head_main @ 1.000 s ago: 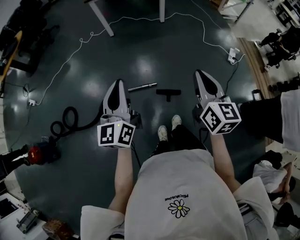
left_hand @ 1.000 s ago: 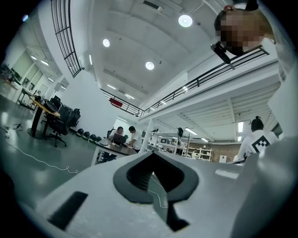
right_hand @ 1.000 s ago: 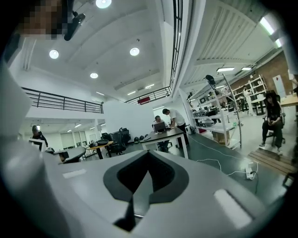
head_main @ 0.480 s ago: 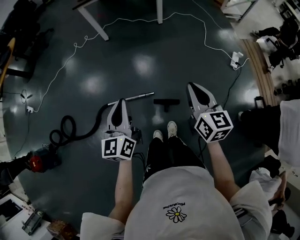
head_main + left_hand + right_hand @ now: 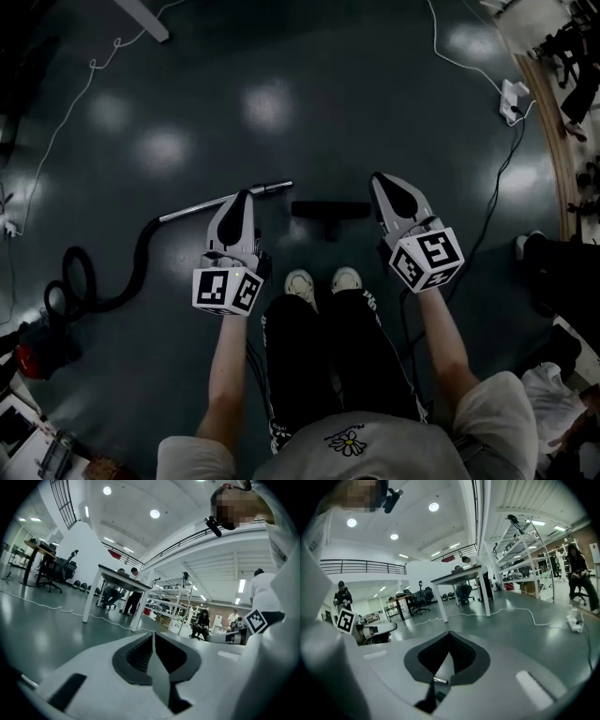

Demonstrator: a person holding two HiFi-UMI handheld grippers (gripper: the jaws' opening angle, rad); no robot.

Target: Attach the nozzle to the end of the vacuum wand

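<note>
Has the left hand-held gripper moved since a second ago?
Yes. Against the vacuum wand, the left hand-held gripper has slid toward the wand's free end, more shaft showing to its left. Its jaws have just been opening slightly, nothing between them.

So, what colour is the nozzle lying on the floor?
Black. The nozzle shows best in the head view.

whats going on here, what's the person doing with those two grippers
A person with a gripper in each hand looks down at a vacuum wand and a separate black nozzle lying on the floor. The left gripper is by the wand, the right gripper by the nozzle. Neither holds anything: the right's jaws are shut, and the left's are almost together and have just started opening. The nozzle isn't attached yet.
</note>
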